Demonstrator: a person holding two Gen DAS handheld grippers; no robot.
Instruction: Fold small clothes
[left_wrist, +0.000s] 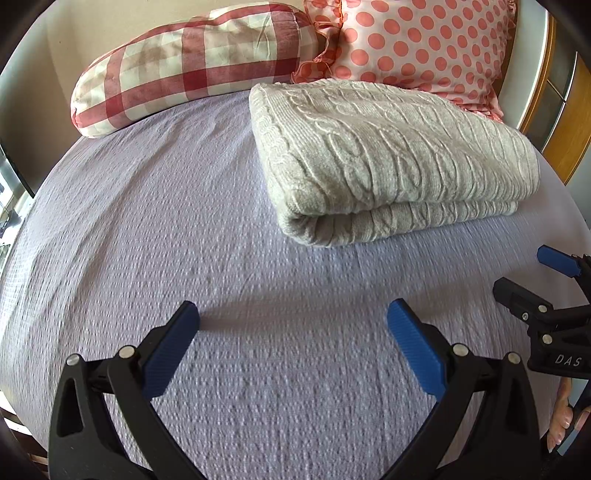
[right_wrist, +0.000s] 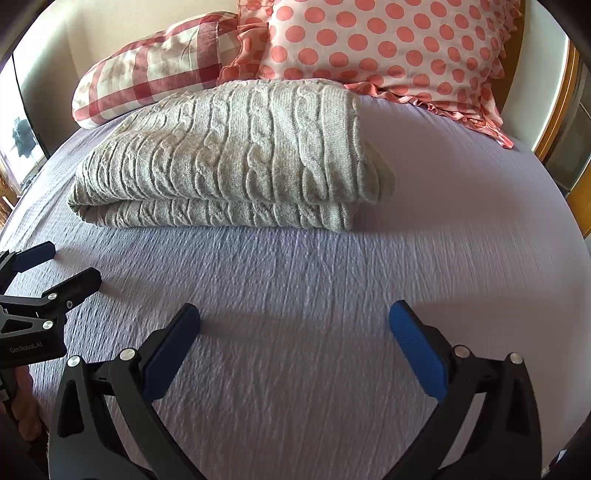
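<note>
— Where is the sweater (left_wrist: 388, 155) lying?
— Folded on the bed (left_wrist: 184, 240), before the pillows. You are holding left gripper (left_wrist: 293, 321) and right gripper (right_wrist: 294, 321) released, grasping nothing

- Bed (left_wrist: 147, 221), lilac textured sheet, beneath both tools.
- Folded grey cable-knit sweater (left_wrist: 388, 155) ahead of them.
- Checked pillow (left_wrist: 192, 62) and polka-dot pillow (left_wrist: 417, 44) beyond.
</note>
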